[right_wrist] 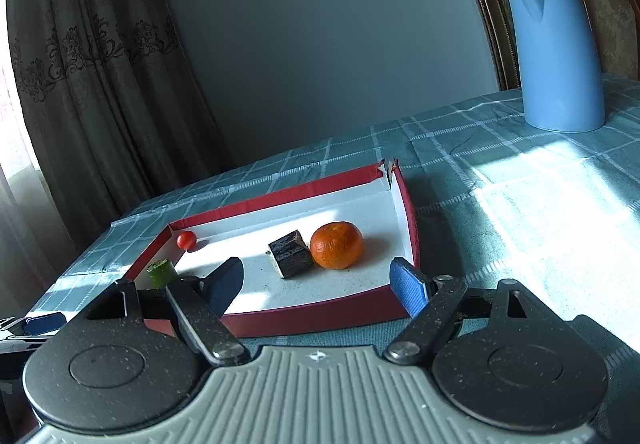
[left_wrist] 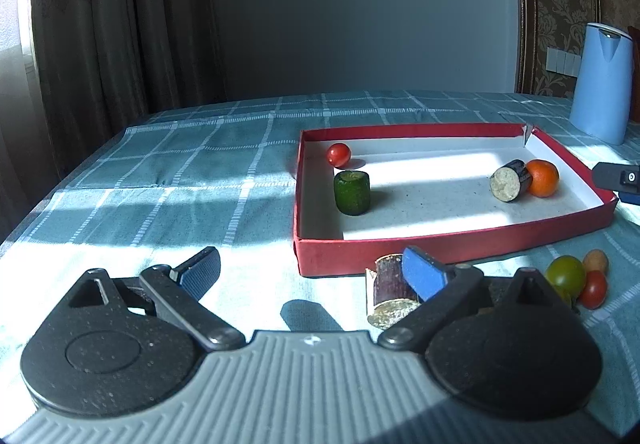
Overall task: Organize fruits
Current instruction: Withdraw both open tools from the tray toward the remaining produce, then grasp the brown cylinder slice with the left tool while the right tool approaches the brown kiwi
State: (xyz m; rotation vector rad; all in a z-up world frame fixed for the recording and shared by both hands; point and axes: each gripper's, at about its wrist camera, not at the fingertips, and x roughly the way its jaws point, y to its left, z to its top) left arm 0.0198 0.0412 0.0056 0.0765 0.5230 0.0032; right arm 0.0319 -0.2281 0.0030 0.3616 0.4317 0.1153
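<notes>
Nearest the left gripper [left_wrist: 310, 276], jaws apart and empty, a cane piece [left_wrist: 390, 292] and small tomatoes [left_wrist: 576, 280] lie outside the red tray [left_wrist: 440, 248]. Right gripper [right_wrist: 318, 286] likewise gapes, unloaded. Beyond, the orange [right_wrist: 337, 245] may roll if nudged.

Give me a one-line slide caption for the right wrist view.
Open right gripper faces a red tray holding an orange, dark cut piece and cherry tomato.

Both cameras sit low over the worktop [left_wrist: 160, 163], looking forward and slightly down toward the far wall, the left one near the red tray's [left_wrist: 440, 248] front-left corner, the right one close at its front edge, both sharing tray [right_wrist: 320, 314] and kettle [right_wrist: 556, 55].
</notes>
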